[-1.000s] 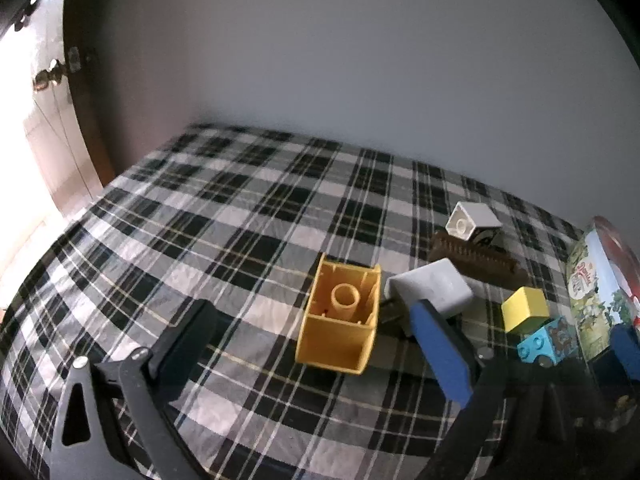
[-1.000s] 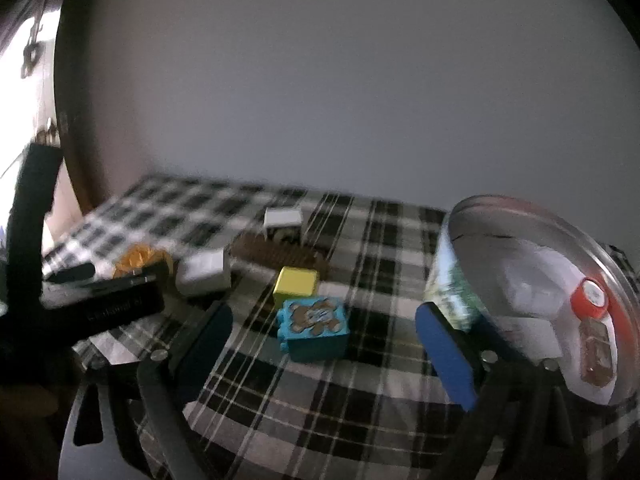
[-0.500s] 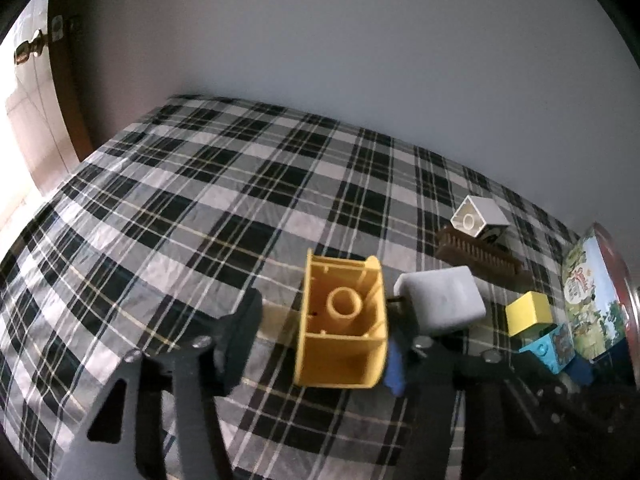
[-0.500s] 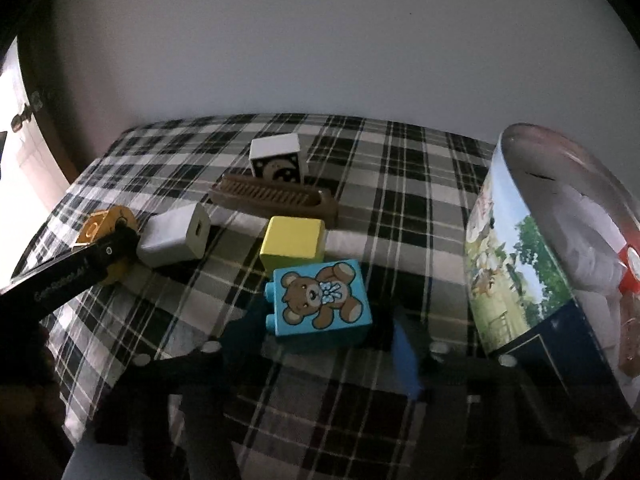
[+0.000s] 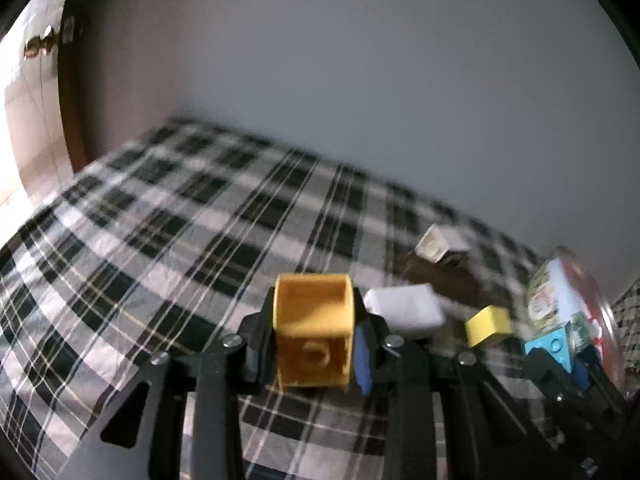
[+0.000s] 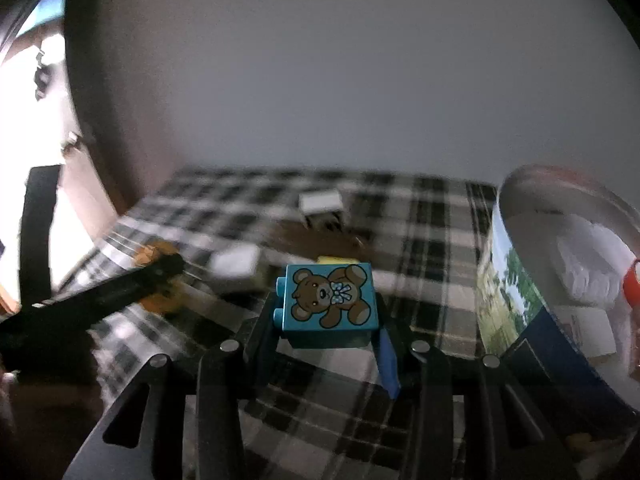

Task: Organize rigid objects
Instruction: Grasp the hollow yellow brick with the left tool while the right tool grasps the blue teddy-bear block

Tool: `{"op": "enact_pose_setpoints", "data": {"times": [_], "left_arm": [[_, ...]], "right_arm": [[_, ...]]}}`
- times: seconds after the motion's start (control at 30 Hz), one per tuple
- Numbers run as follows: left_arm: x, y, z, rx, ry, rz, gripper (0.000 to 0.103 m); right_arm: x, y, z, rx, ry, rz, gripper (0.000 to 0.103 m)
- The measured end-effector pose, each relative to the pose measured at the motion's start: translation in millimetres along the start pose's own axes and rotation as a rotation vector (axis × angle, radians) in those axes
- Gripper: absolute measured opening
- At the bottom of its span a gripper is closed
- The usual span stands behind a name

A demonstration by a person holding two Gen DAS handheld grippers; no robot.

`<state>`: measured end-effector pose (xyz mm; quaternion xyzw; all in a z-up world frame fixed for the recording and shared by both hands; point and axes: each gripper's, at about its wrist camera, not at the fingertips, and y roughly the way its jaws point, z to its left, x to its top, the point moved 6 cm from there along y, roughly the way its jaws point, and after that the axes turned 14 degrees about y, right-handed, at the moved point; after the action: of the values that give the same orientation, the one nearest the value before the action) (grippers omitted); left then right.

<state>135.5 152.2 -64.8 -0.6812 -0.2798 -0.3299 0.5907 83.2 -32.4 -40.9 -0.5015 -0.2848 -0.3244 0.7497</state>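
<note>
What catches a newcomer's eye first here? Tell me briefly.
The blue teddy-bear block, clamped in the right gripper at centre, stands out most. Next, the yellow block, pinched in the left gripper. Both jaws have just closed on them, above the black-and-white checked cloth, with the picture tin at right.

A black-and-white plaid cloth with thin yellow lines (image 5: 168, 240) covered the surface. On it were an orange-yellow hollow plastic block (image 5: 314, 340), a turquoise plastic block printed with a brown teddy bear in a pale blue bow (image 6: 330, 300), a small bright yellow cube (image 5: 489, 325) and a plain white block (image 5: 406, 310). The round tin (image 6: 516, 300) carried a green landscape print above a dark blue band, and the wall (image 5: 360, 80) was pale grey.
</note>
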Motion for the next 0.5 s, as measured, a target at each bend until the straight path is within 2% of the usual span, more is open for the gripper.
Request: {"op": "enact_pose_setpoints", "data": {"times": [0.1,0.2,0.33,0.43,0.5], "left_arm": [[7,-12,-14,-0.011,0.035,-0.073,0.031],[12,-21,-25,-0.017,0.068,-0.120,0.031],[17,-27,-32,-0.017,0.104,-0.151,0.031],[17,-28,-30,-0.026,0.094,-0.151,0.031],[19,-33,-29,-0.053,0.081,-0.178,0.031]], "right_arm": [[7,-20,8,0.077,-0.001,-0.072,0.046],[9,-31,13,0.109,-0.010,-0.113,0.046],[11,-38,13,0.081,-0.027,-0.149,0.046],[12,-37,11,0.052,-0.019,-0.158,0.046],[15,-35,8,0.034,-0.016,-0.175,0.046]]}}
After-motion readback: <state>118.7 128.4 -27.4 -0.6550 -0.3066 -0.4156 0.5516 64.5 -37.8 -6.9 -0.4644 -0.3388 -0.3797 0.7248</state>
